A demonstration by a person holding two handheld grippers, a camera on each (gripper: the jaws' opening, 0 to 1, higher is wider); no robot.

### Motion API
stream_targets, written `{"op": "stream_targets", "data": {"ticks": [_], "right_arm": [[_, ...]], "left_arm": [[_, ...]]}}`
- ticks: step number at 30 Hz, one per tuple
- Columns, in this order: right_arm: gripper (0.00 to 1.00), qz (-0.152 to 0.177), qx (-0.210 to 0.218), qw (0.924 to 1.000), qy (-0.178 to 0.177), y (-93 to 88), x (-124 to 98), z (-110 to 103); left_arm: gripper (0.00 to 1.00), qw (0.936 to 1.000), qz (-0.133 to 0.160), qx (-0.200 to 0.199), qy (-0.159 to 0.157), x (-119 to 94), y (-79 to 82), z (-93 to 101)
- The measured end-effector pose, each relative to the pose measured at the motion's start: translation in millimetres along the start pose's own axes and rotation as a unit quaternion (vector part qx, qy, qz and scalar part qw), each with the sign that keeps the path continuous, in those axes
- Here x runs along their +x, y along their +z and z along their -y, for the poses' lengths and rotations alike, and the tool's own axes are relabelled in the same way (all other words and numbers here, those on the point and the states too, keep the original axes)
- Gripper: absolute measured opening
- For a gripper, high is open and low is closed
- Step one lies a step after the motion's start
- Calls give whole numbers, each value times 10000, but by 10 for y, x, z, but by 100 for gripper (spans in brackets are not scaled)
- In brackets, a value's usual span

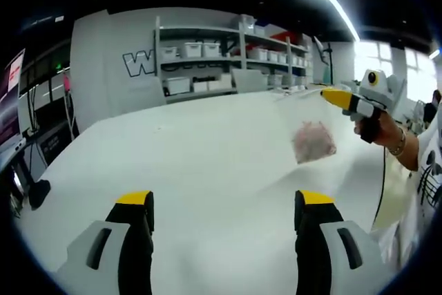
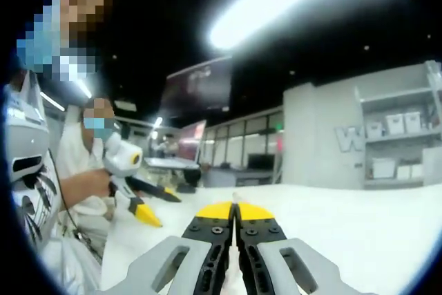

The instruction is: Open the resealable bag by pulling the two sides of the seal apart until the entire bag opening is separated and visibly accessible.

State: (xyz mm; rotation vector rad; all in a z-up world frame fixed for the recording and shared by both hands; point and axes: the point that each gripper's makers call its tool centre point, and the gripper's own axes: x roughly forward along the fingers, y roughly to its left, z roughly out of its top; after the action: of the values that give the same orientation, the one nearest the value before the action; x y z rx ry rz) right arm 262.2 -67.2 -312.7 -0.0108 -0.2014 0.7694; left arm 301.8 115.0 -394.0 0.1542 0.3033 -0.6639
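The resealable bag (image 1: 314, 141) hangs in the air above the far right part of the white table (image 1: 207, 170), a clear pouch with a pinkish crumpled mass inside. In the left gripper view its top edge runs up to the yellow tips of the right gripper (image 1: 335, 96), held in a person's hand (image 1: 378, 128). In the right gripper view the right gripper (image 2: 235, 211) has its jaws pressed together, and a thin pale sliver rises between the tips; we take this for the bag's edge, though the film is too faint to be sure. The left gripper (image 1: 226, 204) hovers near over the table, its jaws wide apart and holding nothing.

We judge the step in hand to be the approach: one side of the seal is pinched, the other is not yet taken. The next move calls for the left gripper to reach the free lip opposite the right gripper's hold and close on one layer only.

Shelves with white bins (image 1: 228, 56) stand along the far wall. Another person with a gripper (image 2: 135, 184) sits at the left in the right gripper view, well apart. Nothing lies on the table between the left gripper and the bag.
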Motion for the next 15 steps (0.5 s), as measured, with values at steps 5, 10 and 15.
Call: {"op": "stream_targets", "data": {"ticks": [5, 10, 15], "right_arm": [[0, 22, -53, 10000, 27, 44, -44, -27], [0, 4, -49, 10000, 67, 44, -66, -46], [0, -1, -71, 9999, 105, 53, -111, -94]], "left_arm": [[82, 10000, 7, 9, 2, -39, -9, 5], [81, 10000, 28, 20, 10, -74, -8, 14], [81, 10000, 32, 33, 8, -98, -26, 32]]}}
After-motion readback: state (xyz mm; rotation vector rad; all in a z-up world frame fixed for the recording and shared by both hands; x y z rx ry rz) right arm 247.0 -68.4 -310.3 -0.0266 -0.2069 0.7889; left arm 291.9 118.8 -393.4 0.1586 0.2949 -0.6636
